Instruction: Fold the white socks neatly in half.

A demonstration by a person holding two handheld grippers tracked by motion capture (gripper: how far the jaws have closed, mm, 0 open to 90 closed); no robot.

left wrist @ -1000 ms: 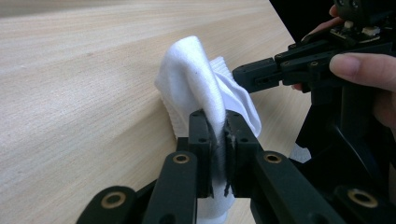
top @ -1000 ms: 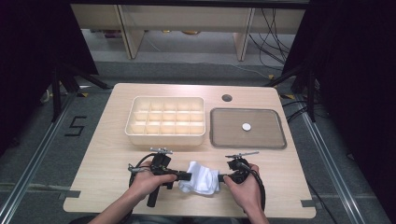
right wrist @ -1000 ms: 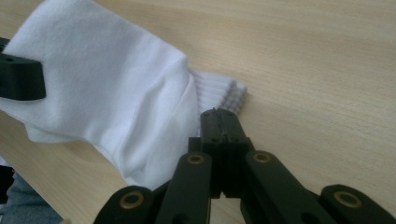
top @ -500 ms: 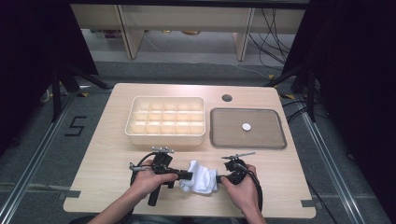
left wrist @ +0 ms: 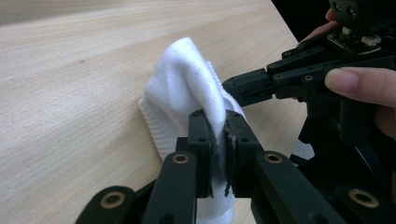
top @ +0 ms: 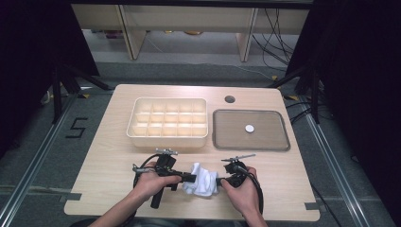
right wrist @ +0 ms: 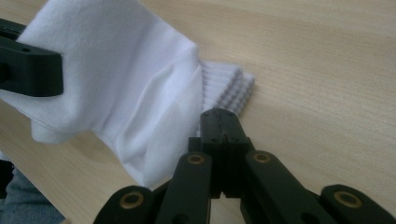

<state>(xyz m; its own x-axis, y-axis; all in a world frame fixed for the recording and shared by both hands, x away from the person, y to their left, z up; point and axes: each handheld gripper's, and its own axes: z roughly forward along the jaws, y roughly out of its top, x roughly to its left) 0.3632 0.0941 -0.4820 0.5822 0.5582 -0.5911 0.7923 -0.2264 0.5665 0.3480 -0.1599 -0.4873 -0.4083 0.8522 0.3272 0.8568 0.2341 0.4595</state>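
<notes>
- High view: we record a white sock (top: 201, 178) bunched on the near part of the table (top: 108, 156), between the two hands; its long axis runs roughly left to right.
- The left hand-held gripper (left wrist: 217, 140) is clamped on a fold of the sock, with fabric pinched between its jaws.
- The right hand-held gripper (right wrist: 220, 122) has its jaws together beside the ribbed cuff (right wrist: 229, 86); we cannot tell whether any fabric is caught.
- The sock is soft knit, smooth on the body and ribbed at the cuff; the table is pale wood grain.
- The toe end is hidden in folds.
- Behind stand a compartmented tray (top: 168, 138) and a flat grey tray (top: 220, 130).
</notes>
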